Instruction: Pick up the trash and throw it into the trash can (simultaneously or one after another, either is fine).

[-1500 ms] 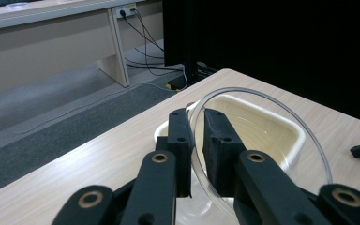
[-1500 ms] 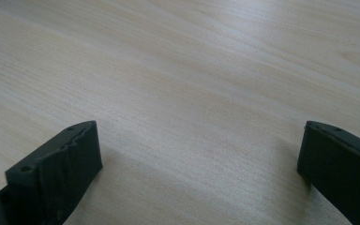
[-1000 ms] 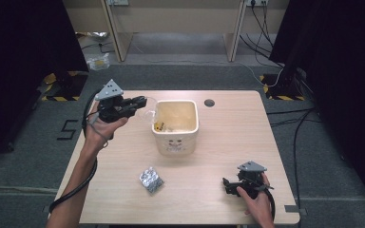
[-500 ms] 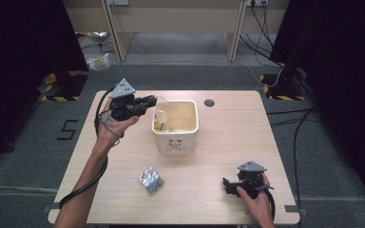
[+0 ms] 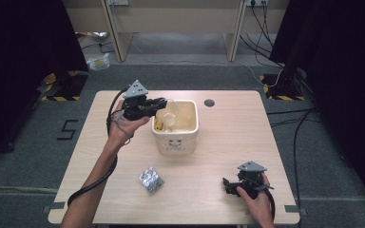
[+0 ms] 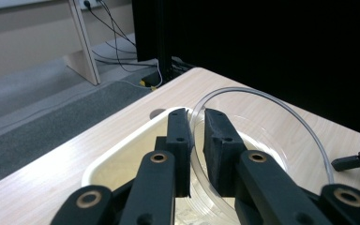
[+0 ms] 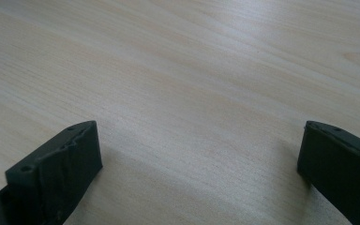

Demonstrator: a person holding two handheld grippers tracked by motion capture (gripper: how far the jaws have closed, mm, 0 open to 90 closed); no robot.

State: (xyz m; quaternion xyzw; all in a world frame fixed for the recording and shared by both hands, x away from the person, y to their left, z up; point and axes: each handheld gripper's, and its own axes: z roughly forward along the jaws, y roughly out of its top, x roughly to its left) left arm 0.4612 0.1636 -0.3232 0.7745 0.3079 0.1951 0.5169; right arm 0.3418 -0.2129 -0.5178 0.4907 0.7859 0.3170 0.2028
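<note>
My left gripper [image 5: 162,103] is shut on the rim of a clear plastic cup [image 5: 168,116], which it holds tilted over the left side of a cream square bin [image 5: 176,141] in the middle of the table. In the left gripper view the two pads [image 6: 178,136] pinch the cup's thin wall [image 6: 272,101], with the bin's rim [image 6: 122,147] just below. My right gripper [image 5: 226,184] rests low at the table's near right corner, its jaws wide open over bare wood [image 7: 192,84] with nothing between them.
A crumpled silvery wrapper [image 5: 151,179] lies on the table near the front, left of centre. A dark round cable hole [image 5: 209,102] sits behind the bin. Yellowish bits lie inside the bin. Desk legs and cables stand on the grey floor beyond the table.
My left gripper has carried the clear cup rightward and a little down, from left of the bin to over its left edge. The right gripper has stayed put.
</note>
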